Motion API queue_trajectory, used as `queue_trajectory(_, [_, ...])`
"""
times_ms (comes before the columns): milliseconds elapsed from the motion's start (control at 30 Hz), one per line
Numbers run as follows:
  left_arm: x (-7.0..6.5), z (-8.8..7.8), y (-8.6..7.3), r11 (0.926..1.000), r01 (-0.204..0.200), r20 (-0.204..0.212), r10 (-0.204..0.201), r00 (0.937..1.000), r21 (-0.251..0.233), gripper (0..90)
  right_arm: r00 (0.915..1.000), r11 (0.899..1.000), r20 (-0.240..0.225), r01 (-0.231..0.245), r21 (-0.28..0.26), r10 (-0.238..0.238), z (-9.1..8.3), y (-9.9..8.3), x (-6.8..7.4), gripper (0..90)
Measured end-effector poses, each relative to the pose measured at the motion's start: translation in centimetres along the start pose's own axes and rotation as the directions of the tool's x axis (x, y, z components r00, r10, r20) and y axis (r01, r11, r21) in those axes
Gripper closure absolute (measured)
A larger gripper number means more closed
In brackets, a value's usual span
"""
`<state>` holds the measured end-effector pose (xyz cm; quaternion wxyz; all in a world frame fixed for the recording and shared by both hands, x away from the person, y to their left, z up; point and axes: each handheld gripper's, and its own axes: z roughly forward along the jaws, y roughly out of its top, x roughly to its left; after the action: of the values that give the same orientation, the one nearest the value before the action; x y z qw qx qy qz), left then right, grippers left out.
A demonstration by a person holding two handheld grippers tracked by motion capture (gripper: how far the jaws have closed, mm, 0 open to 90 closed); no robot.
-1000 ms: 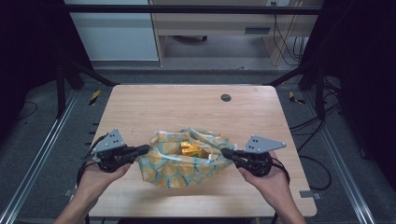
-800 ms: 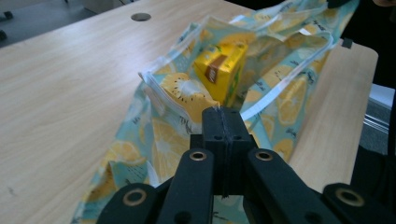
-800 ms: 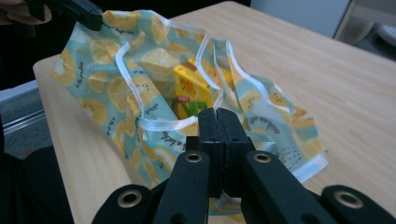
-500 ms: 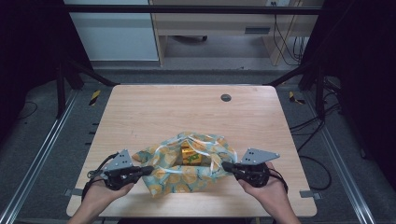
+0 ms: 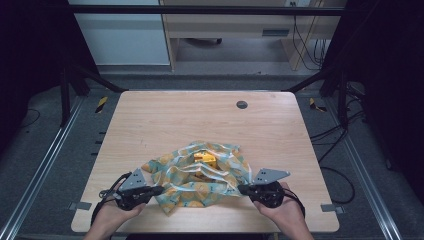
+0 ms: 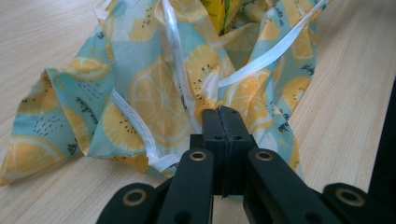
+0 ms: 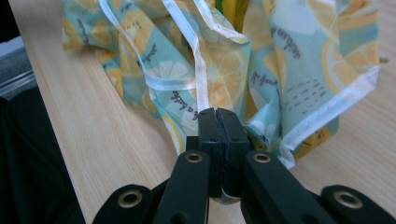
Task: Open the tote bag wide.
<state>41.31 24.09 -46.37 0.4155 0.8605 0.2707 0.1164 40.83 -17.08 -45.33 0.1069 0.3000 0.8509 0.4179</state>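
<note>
A cloth (image 5: 197, 175) printed with lemon slices on a light blue ground lies crumpled on the near half of the wooden worktop (image 5: 165, 120). It has a white ribbon-like border, and this border runs in loops across the folds. In the middle of the cloth sits a yellow box (image 5: 205, 159) (only its top is visible among the folds in the high view).

The left gripper (image 5: 159, 190) is at the near left end of the cloth. Its fingers (image 6: 214, 123) are pressed together, and in the left gripper view a fold of the cloth is pinched at their tips. The right gripper (image 5: 241, 189) is at the near right end of the cloth, and its fingers (image 7: 209, 122) are also closed tightly on a fold of the fabric. Both grippers point toward each other, with the cloth between them, and each one carries a grey three-cornered plate on its top. The person's hands come in from the near edge of the worktop, and a black cable makes a loop beside each gripper.

The cloth rests on the worktop along most of its length; its left corner spreads flat toward the left, and the right side stands up in higher folds. Far from the cloth, near the far edge of the worktop, there is a small dark round cap (image 5: 242, 104) set in the wood.
</note>
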Motion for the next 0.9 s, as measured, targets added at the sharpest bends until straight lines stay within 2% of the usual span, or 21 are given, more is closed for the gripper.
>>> queue_trajectory(67, [-0.1,0.0,-0.1,0.9999,-0.012,-0.018,0.012,0.9998,0.003,90.0,1.0,1.0,-0.002,-0.002,0.01,0.002,0.2,-0.2,0.0,90.0])
queue_trajectory(167, [-0.2,0.0,-0.4,1.0,-0.002,-0.035,0.002,0.9994,0.003,90.0,1.0,1.0,0.003,0.007,0.03,-0.007,0.5,-0.5,0.1,90.0])
queue_trajectory(333, [-0.1,0.3,-0.9,0.9994,0.032,-0.056,-0.031,0.998,0.014,90.0,1.0,0.999,-0.004,-0.007,0.046,0.008,1.0,-1.1,0.2,90.0])
queue_trajectory(600, [-0.8,0.5,-1.2,0.9991,-0.003,-0.076,0.006,0.9971,0.041,87.8,0.9998,0.999,0.009,-0.017,0.05,0.017,1.3,-1.5,-0.2,89.5])
queue_trajectory(767, [-0.9,-0.7,-1.1,0.9991,0.028,-0.108,-0.031,0.9937,-0.032,72.5,0.9999,1.0,0.01,-0.013,0.018,0.012,0.7,-1.2,-0.1,78.6])
queue_trajectory(900, [-0.7,-1.7,-1.2,0.9959,0.051,-0.101,-0.059,0.9932,-0.074,65.4,0.9997,1.0,0.021,-0.007,0.003,0.007,0.3,-0.7,0.1,68.1])
